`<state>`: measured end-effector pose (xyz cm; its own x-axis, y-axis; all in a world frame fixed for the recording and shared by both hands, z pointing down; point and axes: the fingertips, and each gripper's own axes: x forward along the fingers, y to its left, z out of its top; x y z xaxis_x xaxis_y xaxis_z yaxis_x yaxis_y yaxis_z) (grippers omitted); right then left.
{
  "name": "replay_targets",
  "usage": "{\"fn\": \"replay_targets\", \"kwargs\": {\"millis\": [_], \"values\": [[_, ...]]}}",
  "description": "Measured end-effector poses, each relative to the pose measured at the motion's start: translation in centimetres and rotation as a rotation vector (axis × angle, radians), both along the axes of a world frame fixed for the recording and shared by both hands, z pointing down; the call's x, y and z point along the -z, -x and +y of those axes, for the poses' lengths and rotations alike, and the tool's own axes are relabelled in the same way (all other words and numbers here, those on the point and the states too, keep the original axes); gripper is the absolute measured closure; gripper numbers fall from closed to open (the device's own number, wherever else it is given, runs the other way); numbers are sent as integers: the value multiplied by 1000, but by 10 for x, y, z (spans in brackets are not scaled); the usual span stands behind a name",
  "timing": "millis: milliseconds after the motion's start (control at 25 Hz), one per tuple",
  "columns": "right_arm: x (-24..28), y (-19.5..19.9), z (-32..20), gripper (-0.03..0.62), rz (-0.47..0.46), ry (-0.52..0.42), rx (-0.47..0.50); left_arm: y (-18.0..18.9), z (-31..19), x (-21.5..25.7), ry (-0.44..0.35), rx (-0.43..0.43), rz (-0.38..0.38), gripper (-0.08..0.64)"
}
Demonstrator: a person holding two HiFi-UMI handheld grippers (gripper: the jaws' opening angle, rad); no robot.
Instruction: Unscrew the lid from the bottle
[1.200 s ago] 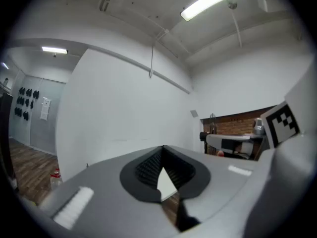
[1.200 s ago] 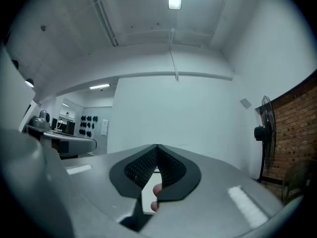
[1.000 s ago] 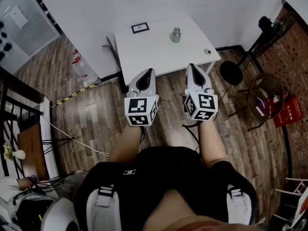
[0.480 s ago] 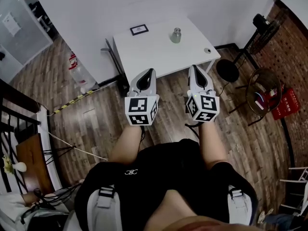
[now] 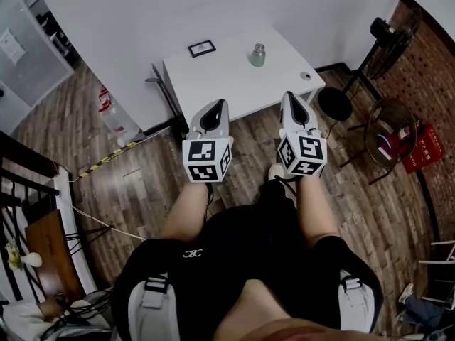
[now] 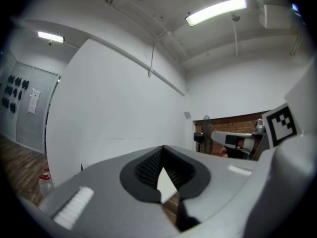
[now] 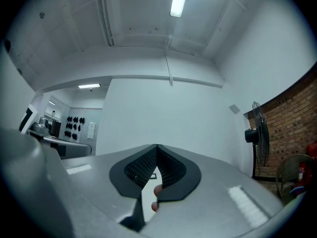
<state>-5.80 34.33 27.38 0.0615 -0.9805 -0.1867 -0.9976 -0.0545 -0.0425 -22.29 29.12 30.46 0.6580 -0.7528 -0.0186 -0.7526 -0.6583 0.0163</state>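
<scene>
Bottle [image 5: 258, 55] stands on table [image 5: 213, 77] well beyond the left tool [image 5: 216, 105] and right tool [image 5: 291, 98], both closed, empty.

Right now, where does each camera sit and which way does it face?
Head view: on head, steeply down; table, bottle, arms, left tool, right tool.
Left gripper view: on left tool, along shut jaws at wall; right tool at right.
Right gripper view: on right tool, same wall; left tool at left.
Shared: wall, fan.

Looked steeply down from the head over the table [image 5: 220, 77]; rode the left gripper [image 5: 217, 105] and right gripper [image 5: 290, 96], close behind the jaws, tilted up toward ceiling [image 7: 148, 29]; shared the white wall [image 5: 178, 6] beyond the table's far edge, plus the fan [image 7: 258, 133].
</scene>
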Motion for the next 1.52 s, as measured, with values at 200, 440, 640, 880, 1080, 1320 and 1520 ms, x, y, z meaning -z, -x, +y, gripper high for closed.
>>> {"fn": "replay_targets", "kwargs": {"millis": [200,440,640,880,1080,1320,1520], "values": [[-7,-27,-43,594,-7,-5,11,-26,-39,-5,-9,2,-17,506],[-23,-81,-126,594,-19,9,46,-74,-113,-17,1,36,-12,506],[-30,-132,-209,594,-21,37,93,-125,-190,-21,31,72,-2,506],[-41,-186,-302,594,-23,103,166,-181,-270,-28,79,115,-22,506],[-57,-223,-367,594,-28,145,229,-215,-324,-37,107,164,-42,506],[-76,-241,-418,594,-36,189,311,-228,-362,-49,174,220,-14,506],[-92,-244,-440,594,-31,216,351,-225,-379,-62,190,239,-47,506]]}}
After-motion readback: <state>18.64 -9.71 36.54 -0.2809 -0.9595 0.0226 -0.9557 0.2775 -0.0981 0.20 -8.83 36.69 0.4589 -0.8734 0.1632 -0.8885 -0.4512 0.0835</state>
